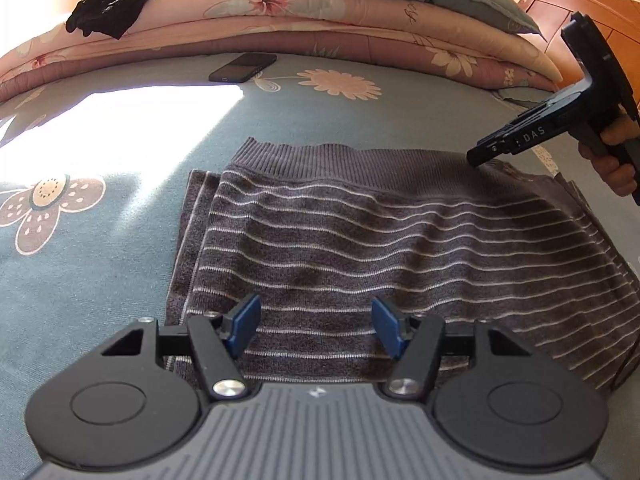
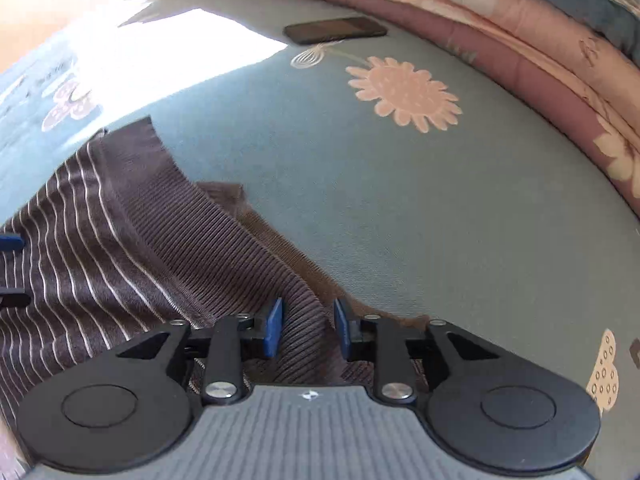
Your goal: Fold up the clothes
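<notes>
The folded grey striped knit sweater [image 1: 360,240] lies on the bed [image 1: 100,280] before me, my left gripper [image 1: 316,330] over its near edge, my right gripper [image 2: 308,332] over its ribbed hem. Beyond lies a black phone [image 1: 243,67], then stacked floral quilts [image 1: 280,20] bearing a black garment [image 1: 120,4].

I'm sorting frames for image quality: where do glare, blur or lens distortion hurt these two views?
Left wrist view: a blown-out sun patch washes out the bedsheet, fisheye bends the quilt, and the striped sweater stays sharp. Right wrist view: the same glare sits upper left, the sweater stripes look slightly smeared, and the phone looks soft.
</notes>
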A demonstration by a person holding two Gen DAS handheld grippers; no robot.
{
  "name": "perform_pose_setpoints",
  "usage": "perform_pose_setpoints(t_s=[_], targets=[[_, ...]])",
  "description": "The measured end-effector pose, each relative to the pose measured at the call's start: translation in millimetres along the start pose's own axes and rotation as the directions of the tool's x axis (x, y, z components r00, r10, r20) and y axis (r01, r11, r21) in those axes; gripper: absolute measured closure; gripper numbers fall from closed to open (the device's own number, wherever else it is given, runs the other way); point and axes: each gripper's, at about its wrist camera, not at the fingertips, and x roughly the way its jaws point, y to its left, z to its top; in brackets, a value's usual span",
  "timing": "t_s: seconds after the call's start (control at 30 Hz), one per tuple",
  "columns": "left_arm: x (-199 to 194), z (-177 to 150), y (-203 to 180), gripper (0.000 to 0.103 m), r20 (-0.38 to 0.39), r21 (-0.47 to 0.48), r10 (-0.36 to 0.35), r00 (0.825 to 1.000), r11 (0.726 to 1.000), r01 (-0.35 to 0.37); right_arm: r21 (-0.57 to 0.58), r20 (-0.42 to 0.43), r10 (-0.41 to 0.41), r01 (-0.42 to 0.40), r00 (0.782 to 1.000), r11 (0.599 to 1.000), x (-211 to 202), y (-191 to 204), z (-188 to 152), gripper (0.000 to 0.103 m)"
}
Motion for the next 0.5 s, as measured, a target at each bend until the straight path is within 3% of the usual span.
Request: perform_pose_setpoints(t_s=[0.13,0.27,0.37,0.5], targets=[[4,20,-17,0.041,0.048,0.089,-0.084,0.995,0.993,0.079,0.124,0.032,0.016,-0.020,0.999,0.992,-47,-16,-30,0.068],[38,39,-35,0.037,0.046,0.163,-0.178,0.983,0.972,0.168,0.229,-0.038,0.049,-0.039,0.998,0.973,-42,-25,-70,0.068],[76,47,-24,0.037,-0.024,0.118,-0.069,0.997,0.991,0.071,0.333,-0.027,-0.004,0.013,1.000,0.943,-24,-45,-85,0.068],[74,61,-8,0.038,-0.013,0.032,-0.011,1.000,0.999,0.012,0.401,0.040,-0.096,0.072,0.995,0.913,-40,-73,-90,0.066]])
